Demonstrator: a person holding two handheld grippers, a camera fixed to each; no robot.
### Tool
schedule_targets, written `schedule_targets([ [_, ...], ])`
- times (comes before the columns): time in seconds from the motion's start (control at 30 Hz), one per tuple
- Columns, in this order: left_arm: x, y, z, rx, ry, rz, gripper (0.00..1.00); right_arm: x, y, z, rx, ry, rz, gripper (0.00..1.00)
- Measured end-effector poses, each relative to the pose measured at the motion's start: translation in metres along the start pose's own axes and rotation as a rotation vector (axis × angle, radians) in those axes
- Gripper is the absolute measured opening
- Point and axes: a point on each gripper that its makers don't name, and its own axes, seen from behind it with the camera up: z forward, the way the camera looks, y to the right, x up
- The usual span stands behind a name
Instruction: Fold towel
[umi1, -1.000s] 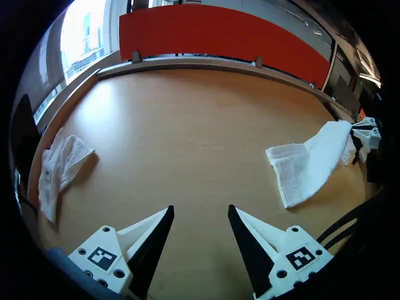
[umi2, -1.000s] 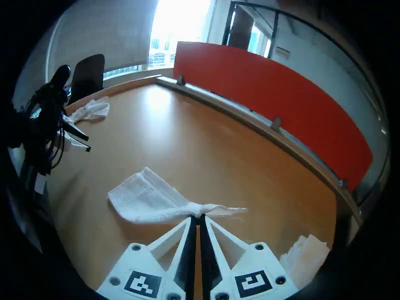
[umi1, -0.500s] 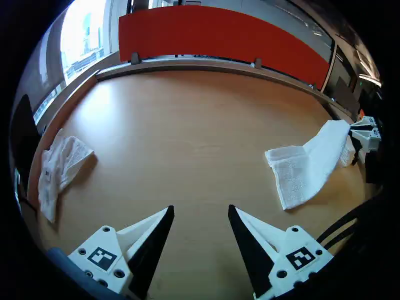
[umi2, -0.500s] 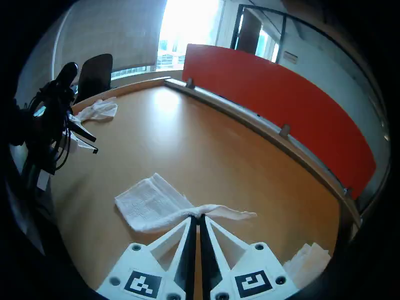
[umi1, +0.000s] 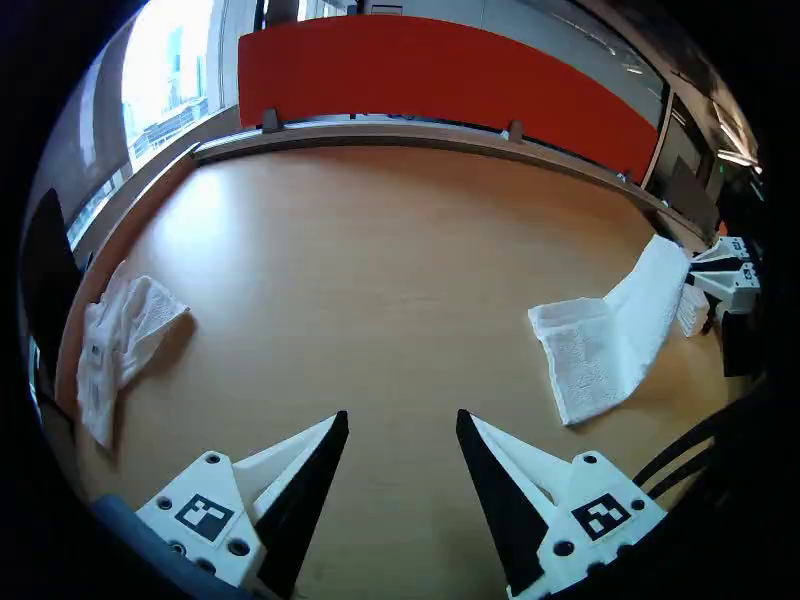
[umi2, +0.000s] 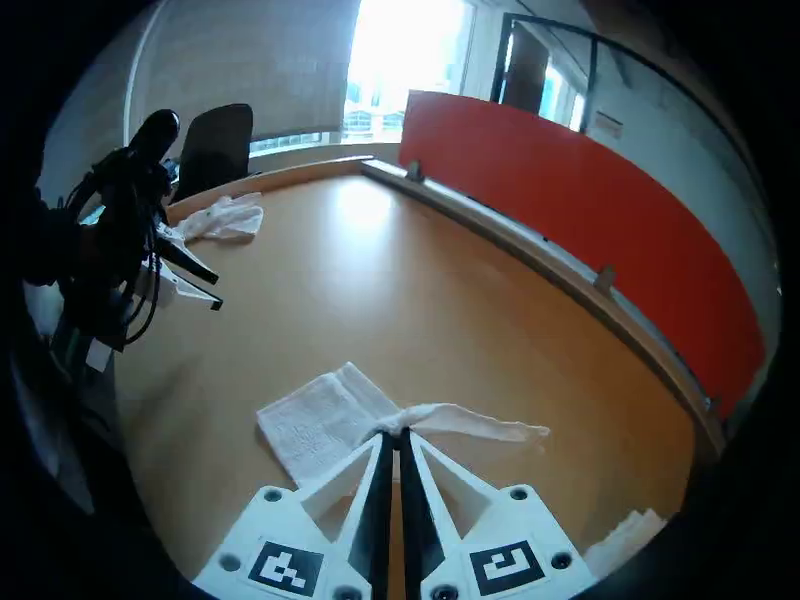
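On the desk (umi2: 400, 270), right tongs (umi2: 397, 434) pinch a bunched white towel (umi2: 315, 425) — left tongs (umi1: 401, 414) gape.

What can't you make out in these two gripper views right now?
- Right gripper view: the shut right tongs cover the pinched part of the towel, so the layers held cannot be counted.
- Left gripper view: those tongs sit at the picture's right edge, partly cut off.
- Right gripper view: a white cloth is cut off by the lower edge; shape unclear.
- Left gripper view: the second towel is bunched; its folds hide its lower layers.
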Motion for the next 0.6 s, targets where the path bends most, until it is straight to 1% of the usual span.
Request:
schedule_targets([
  [0.23,0.001,-0.004,-0.002,0.004,0.003,-0.004,0.79,0.0,-0.022,0.016,0.049,-0.011,-0.009,0.04],
  [0.47,0.0,-0.012,-0.005,0.015,0.005,-0.012,0.79,-0.003,-0.045,0.033,0.1,-0.026,-0.004,0.04],
  [0.6,-0.001,-0.017,-0.006,0.022,0.006,-0.019,0.79,-0.007,-0.062,0.046,0.139,-0.035,0.005,0.04],
])
